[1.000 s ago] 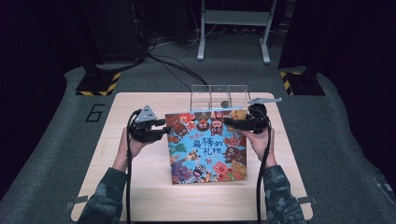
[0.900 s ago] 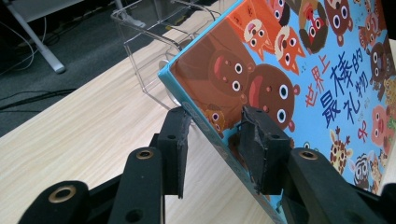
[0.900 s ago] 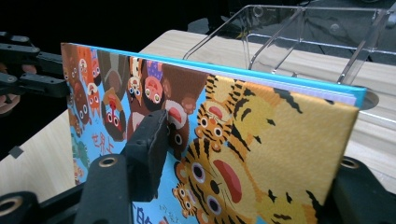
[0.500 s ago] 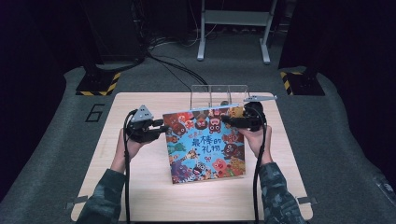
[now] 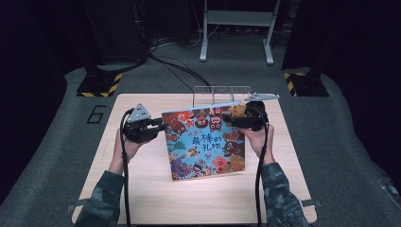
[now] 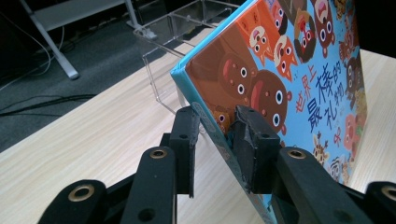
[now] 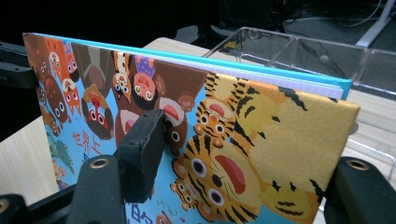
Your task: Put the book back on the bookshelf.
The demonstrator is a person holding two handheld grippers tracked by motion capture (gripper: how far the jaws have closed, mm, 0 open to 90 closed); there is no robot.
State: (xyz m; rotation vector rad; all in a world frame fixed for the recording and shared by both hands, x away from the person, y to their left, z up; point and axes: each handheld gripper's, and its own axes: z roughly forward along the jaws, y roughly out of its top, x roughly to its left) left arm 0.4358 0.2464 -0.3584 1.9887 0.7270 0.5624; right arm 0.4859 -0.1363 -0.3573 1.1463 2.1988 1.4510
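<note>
Your left gripper (image 5: 158, 127) has just been closing on the picture book's (image 5: 203, 144) nine-o'clock edge; your right gripper (image 5: 231, 118) clamps its two-o'clock corner.

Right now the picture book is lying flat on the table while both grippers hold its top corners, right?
Not flat. In the high view the picture book is tilted up on its bottom edge, top raised off the table. The left gripper and right gripper do hold its top corners.

The picture book (image 7: 196, 140) hides the right gripper's (image 7: 243, 163) far jaw, and the frame's lower edge cuts off its cover.
</note>
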